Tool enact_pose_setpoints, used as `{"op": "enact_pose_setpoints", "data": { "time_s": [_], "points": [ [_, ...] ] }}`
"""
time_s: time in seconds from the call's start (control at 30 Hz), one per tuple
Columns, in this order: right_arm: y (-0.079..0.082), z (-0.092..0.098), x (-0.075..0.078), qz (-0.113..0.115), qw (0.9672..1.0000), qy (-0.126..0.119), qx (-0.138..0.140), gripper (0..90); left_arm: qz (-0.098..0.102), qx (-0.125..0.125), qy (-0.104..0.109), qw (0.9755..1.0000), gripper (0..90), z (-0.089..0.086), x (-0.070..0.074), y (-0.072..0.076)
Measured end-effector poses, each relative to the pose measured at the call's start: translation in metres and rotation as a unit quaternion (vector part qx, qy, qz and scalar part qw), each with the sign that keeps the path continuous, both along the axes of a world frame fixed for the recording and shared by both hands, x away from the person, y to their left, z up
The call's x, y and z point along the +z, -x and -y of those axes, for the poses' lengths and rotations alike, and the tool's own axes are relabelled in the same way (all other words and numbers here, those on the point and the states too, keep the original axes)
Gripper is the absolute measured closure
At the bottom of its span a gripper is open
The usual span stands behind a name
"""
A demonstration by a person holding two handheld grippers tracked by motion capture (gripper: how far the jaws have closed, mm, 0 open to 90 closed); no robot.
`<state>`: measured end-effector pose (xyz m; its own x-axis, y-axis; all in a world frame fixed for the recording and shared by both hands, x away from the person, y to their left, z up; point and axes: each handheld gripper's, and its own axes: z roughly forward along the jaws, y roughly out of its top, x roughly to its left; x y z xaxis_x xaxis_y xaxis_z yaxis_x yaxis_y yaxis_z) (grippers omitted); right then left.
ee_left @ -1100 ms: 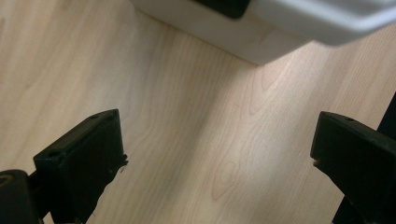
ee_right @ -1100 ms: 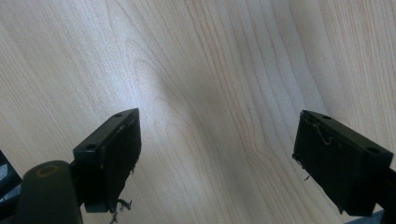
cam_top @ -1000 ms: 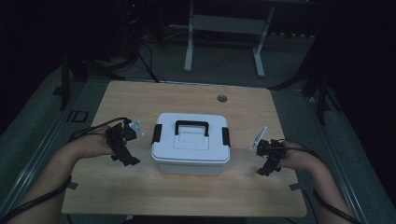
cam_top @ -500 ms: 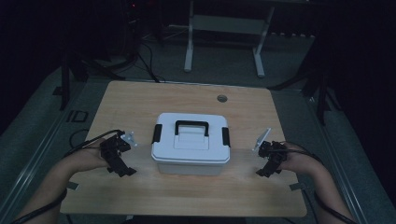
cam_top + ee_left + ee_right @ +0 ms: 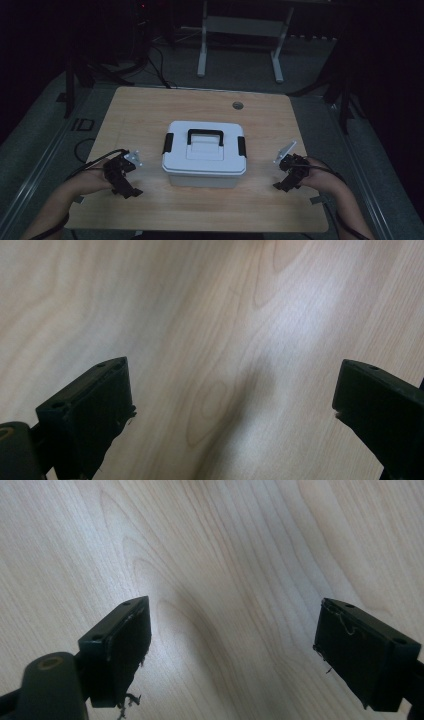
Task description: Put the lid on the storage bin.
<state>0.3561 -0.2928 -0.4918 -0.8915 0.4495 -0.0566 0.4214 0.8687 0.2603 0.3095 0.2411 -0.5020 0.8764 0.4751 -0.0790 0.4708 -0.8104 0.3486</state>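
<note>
The white storage box (image 5: 204, 160) with its black handle (image 5: 205, 135) and black side latches sits lid-on near the middle of the wooden table (image 5: 150, 110), between your two grippers and touched by neither. Your left gripper (image 5: 131, 191) rests low over the table's near-left area, well apart from the box — in the left gripper view its jaws stand wide apart with bare wood grain between them. Your right gripper (image 5: 280, 186) sits near the box's right side — in the right gripper view its jaws likewise stand spread wide, holding nothing.
</note>
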Motion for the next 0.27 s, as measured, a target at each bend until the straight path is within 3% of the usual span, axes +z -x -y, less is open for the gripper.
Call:
{"op": "enact_pose_setpoints", "data": {
  "time_s": [0.17, 0.27],
  "points": [
    [0.0028, 0.0058, -0.0020, 0.003, 0.9999, -0.009, -0.007, 14.7, -0.002, 0.005, 0.014, 0.9999, 2.4, -0.0037, -0.0042, 0.0059],
    [0.0051, 0.0087, -0.0019, 0.005, 0.9999, -0.014, -0.009, 14.6, 0.014, 0.004, 0.020, 0.9997, 2.4, -0.0030, -0.0033, 0.0111]
  ]
}}
